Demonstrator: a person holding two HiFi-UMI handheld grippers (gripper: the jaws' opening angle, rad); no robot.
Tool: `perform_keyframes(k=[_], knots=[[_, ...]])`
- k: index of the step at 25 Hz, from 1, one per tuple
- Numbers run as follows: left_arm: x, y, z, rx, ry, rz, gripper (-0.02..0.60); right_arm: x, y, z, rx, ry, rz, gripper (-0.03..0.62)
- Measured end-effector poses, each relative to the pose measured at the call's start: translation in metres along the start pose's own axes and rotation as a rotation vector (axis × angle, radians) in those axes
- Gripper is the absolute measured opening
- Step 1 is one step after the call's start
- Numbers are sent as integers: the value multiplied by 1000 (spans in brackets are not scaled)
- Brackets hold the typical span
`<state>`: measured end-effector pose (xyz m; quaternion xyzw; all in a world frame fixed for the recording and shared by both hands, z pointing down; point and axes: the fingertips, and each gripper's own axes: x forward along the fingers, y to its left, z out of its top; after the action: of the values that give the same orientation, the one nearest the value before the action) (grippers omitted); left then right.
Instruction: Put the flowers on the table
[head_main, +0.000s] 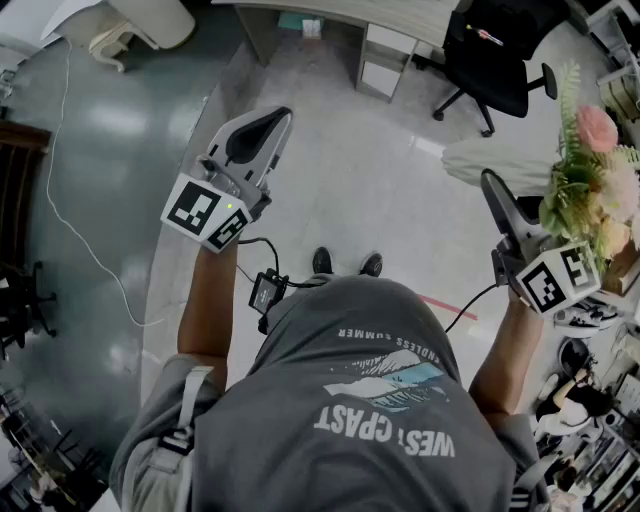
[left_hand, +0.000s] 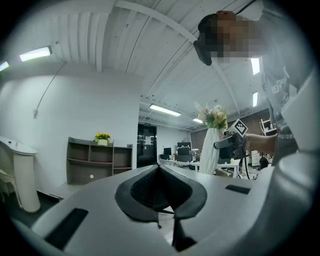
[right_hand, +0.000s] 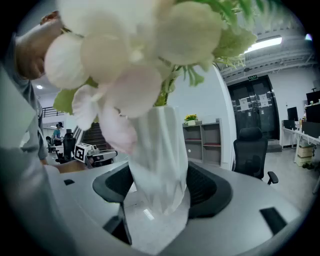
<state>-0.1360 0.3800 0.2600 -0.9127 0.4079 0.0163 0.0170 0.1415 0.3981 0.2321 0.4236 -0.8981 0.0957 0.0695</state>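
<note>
Right gripper (right_hand: 160, 187) jaws stood wide apart, clamped on the white paper wrap of the bouquet of pale pink and cream flowers (right_hand: 155, 145). The wrap filled the gap between the pads and the blooms crowded the top of the right gripper view.

Left gripper (left_hand: 159, 172) jaws were together, with nothing between them.

In the head view the left gripper (head_main: 262, 125) was out in front of the person's left arm. The right gripper (head_main: 497, 195) was out at the person's right. The bouquet (head_main: 590, 190) was just beyond its tips, carried in the air and not resting on any surface.

The left gripper view showed the bouquet (left_hand: 212, 140) upright in the right gripper's hold.

Below was a glossy grey floor (head_main: 350, 170), with a white cable (head_main: 70, 225) trailing across it at left. Further out stood a black office chair on castors (head_main: 490, 60). A grey open shelf unit (left_hand: 97, 160) stood against the far wall, with a small pot of yellow flowers (left_hand: 102, 137) on top.
</note>
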Motion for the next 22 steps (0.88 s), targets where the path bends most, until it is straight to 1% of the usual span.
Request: perform_keyframes(k=[4, 9, 13, 22], knots=[[-14, -1, -5, -2, 28, 32, 15, 10, 6, -4, 5, 10, 39, 344], [-16, -16, -6, 8, 31, 4, 15, -10, 10, -7, 2, -11, 13, 344], [-15, -18, -2, 10, 32, -12, 15, -14, 10, -6, 12, -13, 0, 344], [-8, -33, -6, 10, 46, 6, 15, -19, 3, -8, 24, -21, 49, 344]])
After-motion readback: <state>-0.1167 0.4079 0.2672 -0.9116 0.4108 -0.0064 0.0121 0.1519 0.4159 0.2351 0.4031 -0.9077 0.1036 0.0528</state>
